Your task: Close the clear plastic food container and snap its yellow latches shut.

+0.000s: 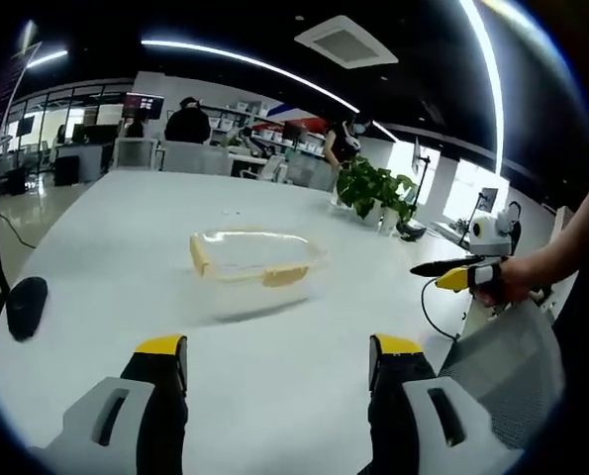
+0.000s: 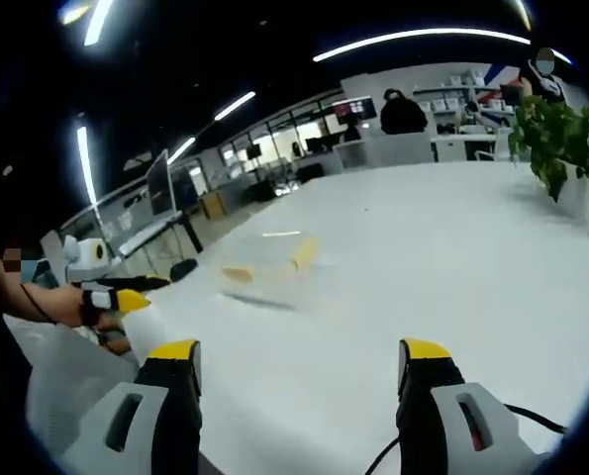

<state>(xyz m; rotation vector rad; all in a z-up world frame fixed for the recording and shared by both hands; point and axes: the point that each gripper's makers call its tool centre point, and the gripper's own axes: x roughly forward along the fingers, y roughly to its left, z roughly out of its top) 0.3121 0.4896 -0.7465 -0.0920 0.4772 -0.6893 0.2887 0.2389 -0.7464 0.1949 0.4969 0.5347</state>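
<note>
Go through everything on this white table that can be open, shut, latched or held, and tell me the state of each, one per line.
Clear plastic food container with yellow latches: resting on the white table, not held; whether the lid is on cannot be told.
Left hand-held gripper: open, empty, short of the container.
Right hand-held gripper: open, empty, short of the container.

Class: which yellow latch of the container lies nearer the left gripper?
The latch on the container's near rim, facing the left gripper; the other latch sits farther back.
</note>
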